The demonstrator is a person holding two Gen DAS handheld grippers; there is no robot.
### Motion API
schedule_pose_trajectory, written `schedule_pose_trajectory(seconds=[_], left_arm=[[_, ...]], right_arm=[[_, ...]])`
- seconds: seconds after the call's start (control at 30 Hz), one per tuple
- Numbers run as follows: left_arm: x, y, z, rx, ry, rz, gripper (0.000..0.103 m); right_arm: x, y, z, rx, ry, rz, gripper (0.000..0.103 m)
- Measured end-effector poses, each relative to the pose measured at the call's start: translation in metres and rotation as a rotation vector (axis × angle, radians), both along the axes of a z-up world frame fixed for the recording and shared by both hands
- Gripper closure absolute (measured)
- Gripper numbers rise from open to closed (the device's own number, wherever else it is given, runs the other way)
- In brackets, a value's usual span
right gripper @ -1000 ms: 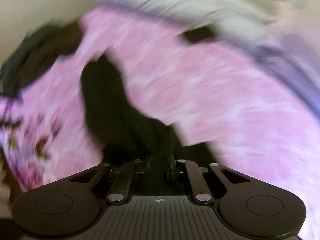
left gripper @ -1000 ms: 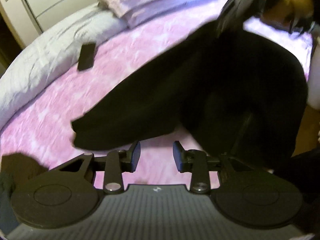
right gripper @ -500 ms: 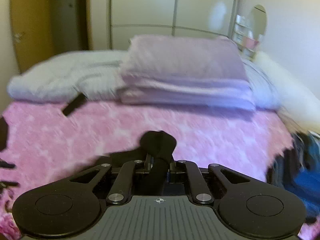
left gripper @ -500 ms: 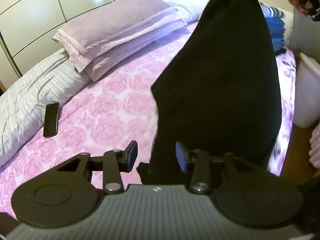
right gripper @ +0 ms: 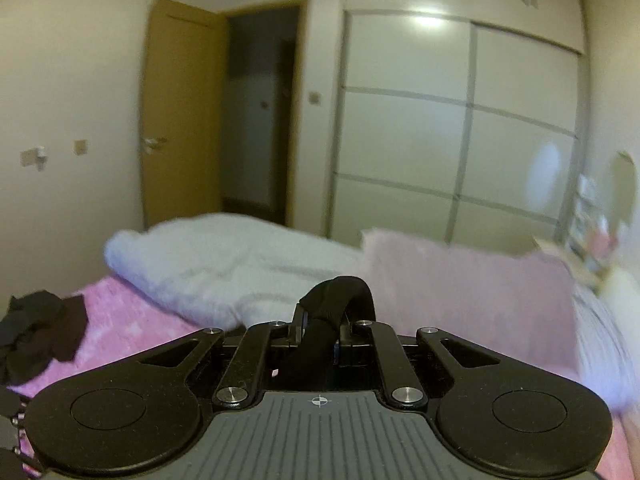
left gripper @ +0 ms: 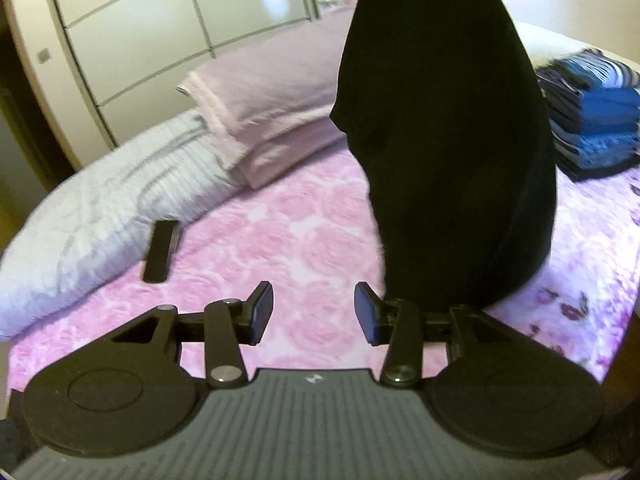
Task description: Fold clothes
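Note:
A black garment [left gripper: 448, 132] hangs in the air over the pink rose bedspread [left gripper: 304, 240], held from above out of the left wrist view. My left gripper [left gripper: 314, 312] is open and empty, low over the bedspread, just left of the garment's bottom end. My right gripper [right gripper: 320, 330] is raised high and shut on a bunched edge of the black garment [right gripper: 340, 292], which sticks up between its jaws.
Lilac pillows [left gripper: 276, 92] and a pale striped duvet [left gripper: 120, 196] lie at the head of the bed. A black remote [left gripper: 161, 250] rests on the bedspread. A stack of folded blue clothes [left gripper: 592, 120] sits at the right. Dark clothes [right gripper: 36, 332] lie at the left.
My right gripper has lifted the garment off the bed, so it now hangs upright. The right view has swung up to the door and wardrobe. My left gripper stays open.

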State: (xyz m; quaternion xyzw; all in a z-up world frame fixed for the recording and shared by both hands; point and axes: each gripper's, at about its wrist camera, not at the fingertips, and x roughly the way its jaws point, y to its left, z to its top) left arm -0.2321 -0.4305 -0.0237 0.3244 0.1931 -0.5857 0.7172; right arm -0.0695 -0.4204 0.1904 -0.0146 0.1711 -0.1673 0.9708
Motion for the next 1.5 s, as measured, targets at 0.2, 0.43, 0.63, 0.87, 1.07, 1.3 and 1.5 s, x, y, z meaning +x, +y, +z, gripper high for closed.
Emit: schedule_pose_trajectory(seconds=[0.2,0.43,0.63,0.87,1.07,1.3,1.5], left_arm=[[0.031,0.007,0.006,-0.019,-0.007,-0.009,0.061],[0.043,-0.005,-0.016,0.024,0.024,-0.142,0.061],[0.027,-0.032,-0.054,0.129,-0.002,-0.244,0.059],[-0.008,-0.101,-0.113,0.220,0.011,-0.253,0.056],[-0.043,-0.159,-0.147,0.269,-0.010,-0.337,0.055],[-0.055,-0.179,-0.184,0.338,-0.095,-0.490,0.053],[-0.059,-0.204,-0.201,0.332,-0.142,-0.601,0.046]], right_arm=[[-0.014,0.003,0.039,-0.042,-0.150,-0.123,0.093],[-0.121,0.009,-0.015,-0.005,-0.129,-0.588,0.093],[-0.186,-0.023,-0.168,0.227,0.160,-0.854,0.046],[-0.186,-0.019,-0.291,0.349,0.423,-0.741,0.043],[-0.076,0.003,-0.361,0.223,0.588,-0.095,0.011],[-0.013,0.022,-0.430,0.047,0.792,0.258,0.015],[-0.066,-0.041,-0.387,0.292,0.565,-0.173,0.099]])
